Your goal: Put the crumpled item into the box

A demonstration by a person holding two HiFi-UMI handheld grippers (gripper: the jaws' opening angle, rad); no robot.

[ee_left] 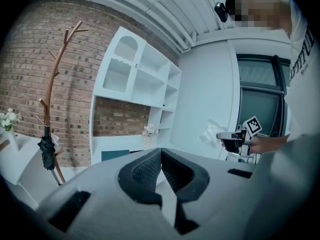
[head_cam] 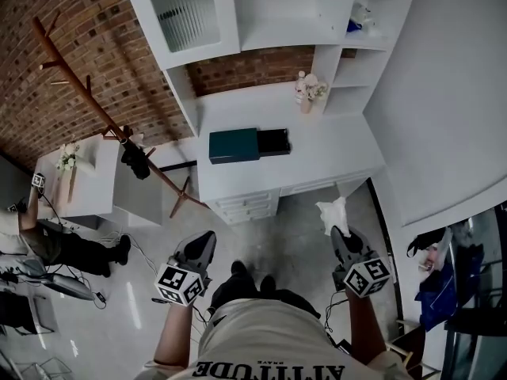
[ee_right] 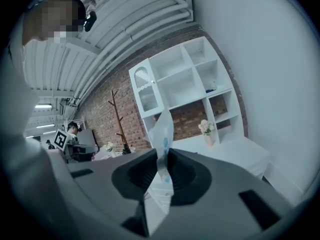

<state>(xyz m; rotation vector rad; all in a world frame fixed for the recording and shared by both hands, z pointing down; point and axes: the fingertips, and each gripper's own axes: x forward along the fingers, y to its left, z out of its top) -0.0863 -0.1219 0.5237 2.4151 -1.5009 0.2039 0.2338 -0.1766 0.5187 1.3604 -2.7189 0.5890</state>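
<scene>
Crumpled white paper (ee_right: 162,134) is pinched in my right gripper (ee_right: 161,160) at four o'clock, held clear for carrying to the dark teal rectangular box (head_cam: 234,145) at twelve o'clock; my left gripper (ee_left: 161,165) is clenched, empty.

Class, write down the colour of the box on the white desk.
The box is dark teal, clearest in the head view.

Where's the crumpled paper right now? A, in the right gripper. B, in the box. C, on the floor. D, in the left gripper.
A: the right gripper has its jaws pinched on the paper, far from the box on the desk.
</scene>
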